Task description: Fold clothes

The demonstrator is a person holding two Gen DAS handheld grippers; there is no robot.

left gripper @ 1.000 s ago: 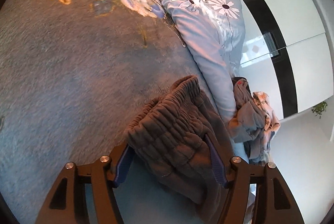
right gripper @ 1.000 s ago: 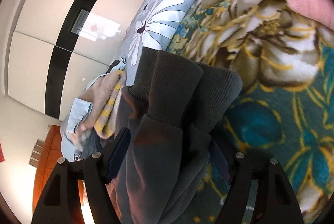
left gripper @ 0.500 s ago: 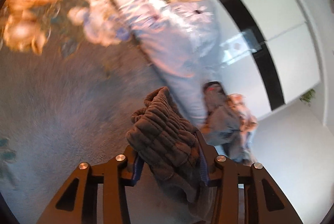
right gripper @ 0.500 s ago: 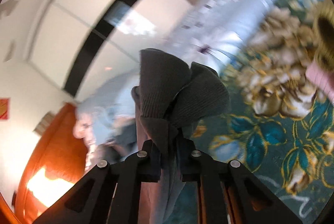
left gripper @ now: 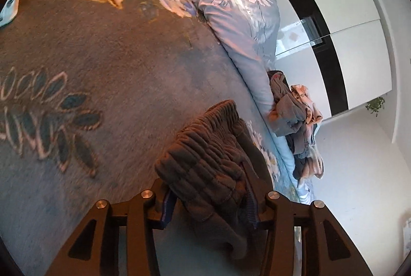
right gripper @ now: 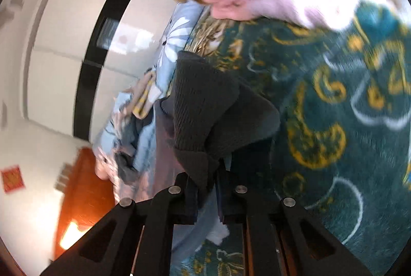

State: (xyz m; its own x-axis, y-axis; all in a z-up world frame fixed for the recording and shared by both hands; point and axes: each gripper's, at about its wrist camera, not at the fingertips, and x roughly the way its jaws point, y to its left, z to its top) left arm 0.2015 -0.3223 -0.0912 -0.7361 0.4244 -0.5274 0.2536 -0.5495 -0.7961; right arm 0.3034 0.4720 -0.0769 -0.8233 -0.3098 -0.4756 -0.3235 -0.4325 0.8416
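Left wrist view shows soft, limp grey sweatpants (left gripper: 205, 165) bunched at the elastic waistband in the clamped left gripper (left gripper: 209, 204), ribbed cuffs (right gripper: 205, 106) pinched by the right gripper (right gripper: 206, 188), above the floral blanket (left gripper: 90, 75).

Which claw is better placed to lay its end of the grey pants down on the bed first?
Left claw, probably: its gathered waistband of the grey knit pants hangs close over bare floral blanket.
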